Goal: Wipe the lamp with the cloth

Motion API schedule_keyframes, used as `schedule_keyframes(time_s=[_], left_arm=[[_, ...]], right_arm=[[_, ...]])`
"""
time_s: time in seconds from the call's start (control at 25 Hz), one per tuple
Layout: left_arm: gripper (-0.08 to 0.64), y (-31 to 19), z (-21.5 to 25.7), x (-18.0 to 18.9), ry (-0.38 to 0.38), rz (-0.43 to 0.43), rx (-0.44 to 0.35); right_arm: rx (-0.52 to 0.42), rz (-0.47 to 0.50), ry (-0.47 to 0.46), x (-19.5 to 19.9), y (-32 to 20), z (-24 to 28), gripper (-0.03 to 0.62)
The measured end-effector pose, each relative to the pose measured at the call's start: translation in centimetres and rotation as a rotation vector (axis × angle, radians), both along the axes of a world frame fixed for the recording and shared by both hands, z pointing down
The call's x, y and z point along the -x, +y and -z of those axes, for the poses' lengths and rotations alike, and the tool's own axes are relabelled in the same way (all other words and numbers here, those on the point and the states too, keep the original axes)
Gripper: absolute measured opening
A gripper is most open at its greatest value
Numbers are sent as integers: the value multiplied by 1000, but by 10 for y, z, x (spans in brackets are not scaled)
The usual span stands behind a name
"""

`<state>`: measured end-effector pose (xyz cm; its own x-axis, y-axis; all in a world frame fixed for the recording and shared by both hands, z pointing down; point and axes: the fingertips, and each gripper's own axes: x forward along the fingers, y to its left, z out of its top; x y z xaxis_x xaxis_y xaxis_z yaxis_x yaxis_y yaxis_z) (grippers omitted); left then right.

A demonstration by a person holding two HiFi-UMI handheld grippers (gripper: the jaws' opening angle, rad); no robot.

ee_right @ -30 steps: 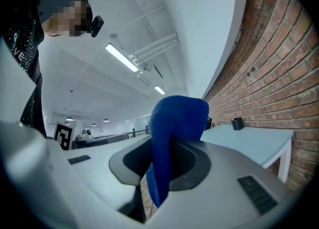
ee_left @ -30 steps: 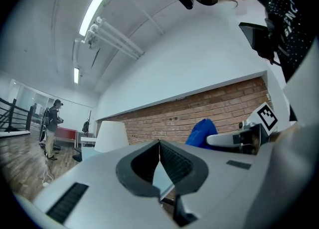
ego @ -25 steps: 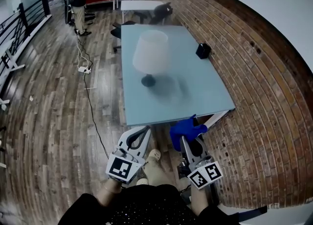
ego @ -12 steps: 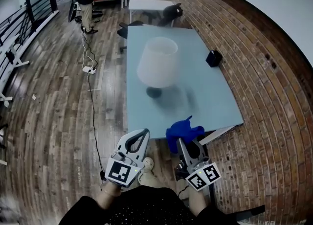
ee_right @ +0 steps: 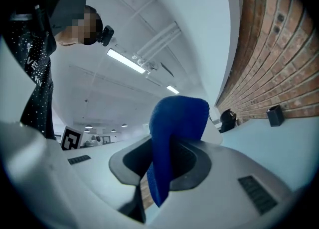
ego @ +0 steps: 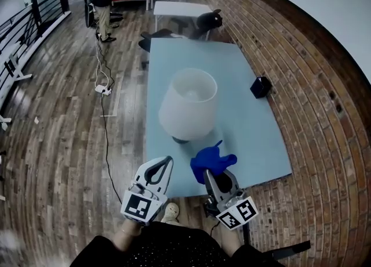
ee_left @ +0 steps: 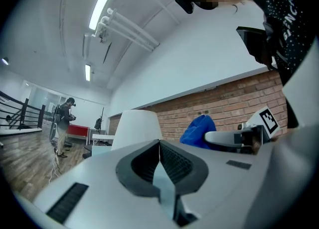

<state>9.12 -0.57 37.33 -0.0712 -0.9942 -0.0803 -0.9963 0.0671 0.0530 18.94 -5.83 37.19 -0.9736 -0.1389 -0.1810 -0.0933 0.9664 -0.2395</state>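
Blue cloth was pinched in the right gripper, a bunched fold of it standing up between the clamped jaws and the rest spilling forward. It hung on the person's side of the lamp, close to the dark base but apart from it. The left gripper was also on the person's side of the lamp, a little to the left of the base, its jaws pressed together with nothing between them. The lamp stood upright on a pale blue table, with a wide white shade over a small foot. No wiping contact had been made that I could see. To my eye the main risk was tipping. The shade was broad and the base narrow, so a firm sideways rub high on the shade could rock the lamp or slide it across the smooth top. With the left gripper closed and empty, nothing was steadying it. The cloth also looked held by one fold only, so dragging it hard over the shade might pull it out of the jaws. As for containers, the only open vessel was the shade itself, open at the top, and nothing showed inside it beyond a pale interior. A small black object sat well beyond the lamp to the right, near the brick wall. I could not tell whether it was a box.
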Motion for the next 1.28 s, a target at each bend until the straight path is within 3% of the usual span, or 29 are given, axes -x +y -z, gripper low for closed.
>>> schedule_keyframes(time_s=[0.16, 0.32, 0.56, 0.68, 0.92, 1.28], left_arm=[[9, -23, 2, 16, 8, 6, -8], [9, -35, 7, 26, -3, 7, -2], [9, -40, 23, 63, -3, 25, 3], [9, -49, 31, 77, -22, 0, -2], [9, -69, 36, 96, -39, -74, 2], [9, -88, 32, 122, -39, -136, -3]], right_arm=[[-41, 56, -23, 21, -14, 11, 77], [-108, 23, -120, 35, -43, 58, 77], [-284, -45, -241, 59, -67, 137, 77], [-307, -102, -210, 75, -81, 141, 77], [-267, -251, -80, 97, -104, 106, 77], [-208, -414, -70, 96, -125, 87, 77]])
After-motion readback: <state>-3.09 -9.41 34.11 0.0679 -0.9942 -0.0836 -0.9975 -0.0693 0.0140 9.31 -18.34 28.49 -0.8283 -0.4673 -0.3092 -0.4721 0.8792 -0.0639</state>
